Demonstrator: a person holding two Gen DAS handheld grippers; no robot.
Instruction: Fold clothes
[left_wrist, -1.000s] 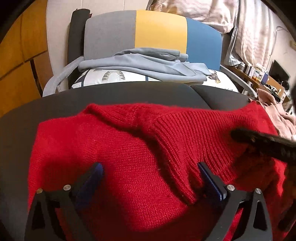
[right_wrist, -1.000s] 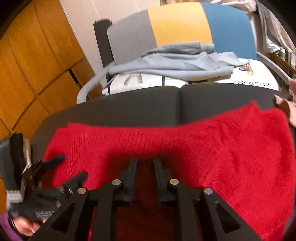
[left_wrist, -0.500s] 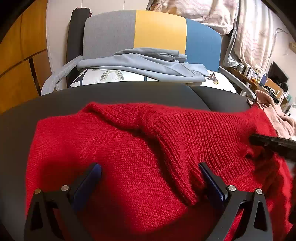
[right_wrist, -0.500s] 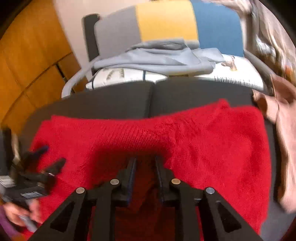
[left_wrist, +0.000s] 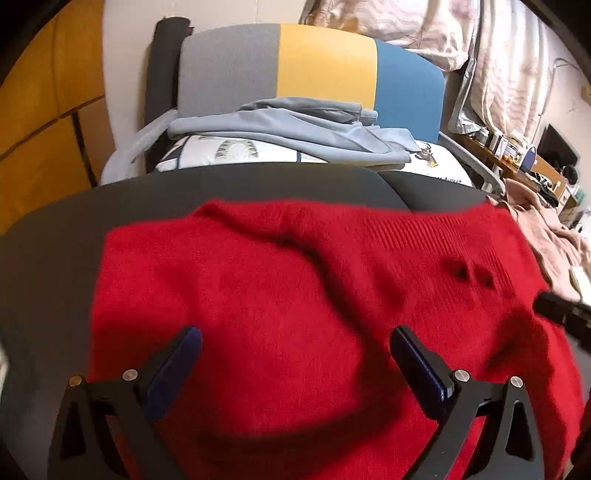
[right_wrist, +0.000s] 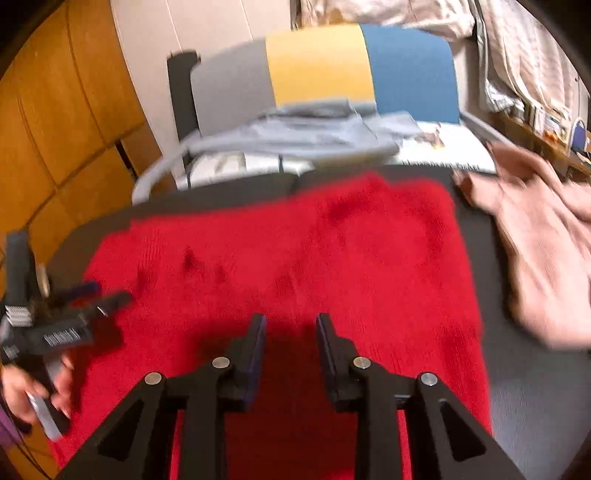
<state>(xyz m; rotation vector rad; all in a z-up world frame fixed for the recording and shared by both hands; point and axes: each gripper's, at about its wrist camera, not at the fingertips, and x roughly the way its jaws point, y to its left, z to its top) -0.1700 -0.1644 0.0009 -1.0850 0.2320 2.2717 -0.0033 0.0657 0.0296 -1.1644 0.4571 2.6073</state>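
Observation:
A red knit sweater (left_wrist: 295, 266) lies spread on the dark table (left_wrist: 55, 229), with a fold ridge running across its upper part and two small dents near its right end. My left gripper (left_wrist: 295, 332) hovers over it, jaws wide open, nothing between them. In the right wrist view my right gripper (right_wrist: 291, 319) hangs above the sweater (right_wrist: 332, 258); its jaws are opening and no cloth is pinched between them. The left gripper (right_wrist: 107, 293) shows at the left edge there, held by a hand (right_wrist: 22, 387). One right gripper finger (left_wrist: 561, 310) pokes in at the right.
Behind the table stands a chair with a grey, yellow and blue back (left_wrist: 314, 62), carrying a grey-blue garment (left_wrist: 295, 125) on a white printed one. A pink garment (right_wrist: 546, 251) lies on the table's right side. Wooden cabinet doors (right_wrist: 55, 129) fill the left.
The right gripper's jaws widened and it drew back toward the right, off the sweater, leaving two dents. The left gripper backed off a little, staying open. The sweater's fold lies flatter.

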